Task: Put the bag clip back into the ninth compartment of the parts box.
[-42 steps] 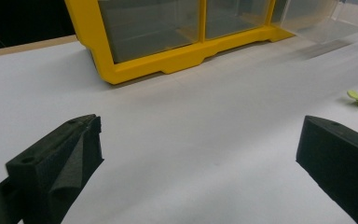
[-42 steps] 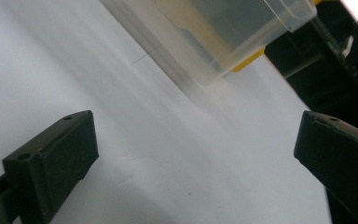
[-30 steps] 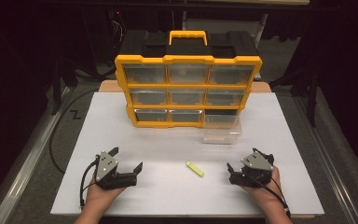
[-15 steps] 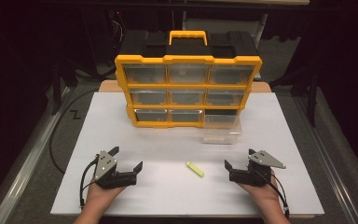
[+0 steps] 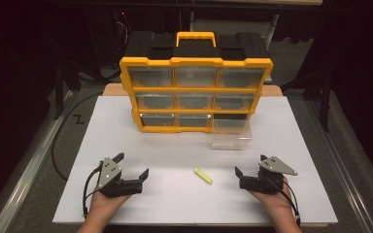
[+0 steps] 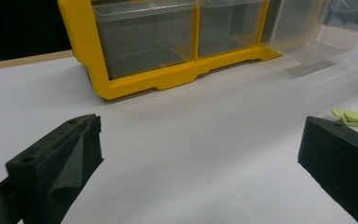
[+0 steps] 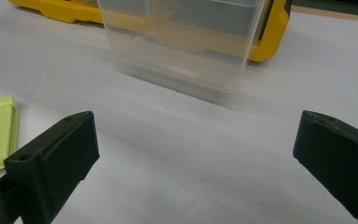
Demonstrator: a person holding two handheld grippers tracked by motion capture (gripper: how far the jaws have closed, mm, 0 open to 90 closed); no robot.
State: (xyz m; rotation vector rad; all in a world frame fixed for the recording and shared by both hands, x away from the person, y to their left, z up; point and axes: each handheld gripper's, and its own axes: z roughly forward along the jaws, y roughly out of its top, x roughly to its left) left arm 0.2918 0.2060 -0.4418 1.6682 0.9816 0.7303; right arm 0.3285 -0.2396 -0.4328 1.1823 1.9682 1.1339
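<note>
Between both grippers on the white sheet: green clip point(image 5: 203, 175), long axis slanting near-left to far-right. Right gripper point(image 5: 243, 173) slightly nearer, jaws spread wide, empty; left gripper point(image 5: 132, 166) likewise spread. Pulled-out clear drawer point(image 5: 231, 134) beyond, ahead of right gripper

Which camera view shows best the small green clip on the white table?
The high view: the green clip lies whole and unhidden between the two grippers. The right gripper view shows it larger, but its near end sits behind the jaw. The left gripper view catches only one end at the right edge.
</note>
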